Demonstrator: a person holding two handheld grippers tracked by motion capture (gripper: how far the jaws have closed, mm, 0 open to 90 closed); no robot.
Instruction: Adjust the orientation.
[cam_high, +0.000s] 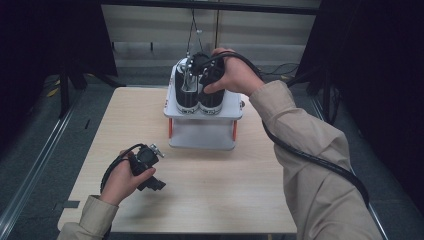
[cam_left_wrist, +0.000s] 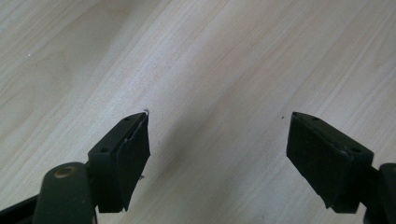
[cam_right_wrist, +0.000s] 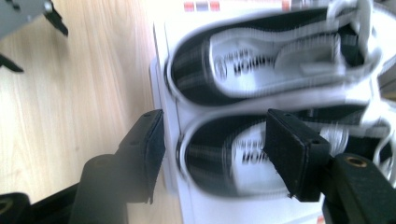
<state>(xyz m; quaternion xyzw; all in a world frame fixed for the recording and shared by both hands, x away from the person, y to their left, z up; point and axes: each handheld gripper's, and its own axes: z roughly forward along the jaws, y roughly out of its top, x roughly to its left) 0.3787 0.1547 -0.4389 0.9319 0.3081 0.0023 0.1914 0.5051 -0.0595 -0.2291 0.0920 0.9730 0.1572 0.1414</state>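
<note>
Two black sneakers with white soles, one (cam_high: 187, 95) beside the other (cam_high: 212, 97), stand on a white raised stand (cam_high: 202, 132) with orange legs at the table's far side. My right gripper (cam_high: 197, 70) hovers just above them, held from the right. In the right gripper view it (cam_right_wrist: 215, 116) is open, its jaws either side of the heel end of the nearer sneaker (cam_right_wrist: 233, 154), and the picture is blurred. The second sneaker (cam_right_wrist: 261, 60) lies beyond. My left gripper (cam_high: 156, 184) rests low over the near left of the table, open (cam_left_wrist: 219, 121) with bare wood between its jaws.
The light wooden table (cam_high: 225, 185) has open room in front of the stand and to its sides. Dark curtains hang at both sides and a metal rail (cam_high: 30, 170) runs along the floor at the left. A black cable (cam_high: 310, 157) trails over the right sleeve.
</note>
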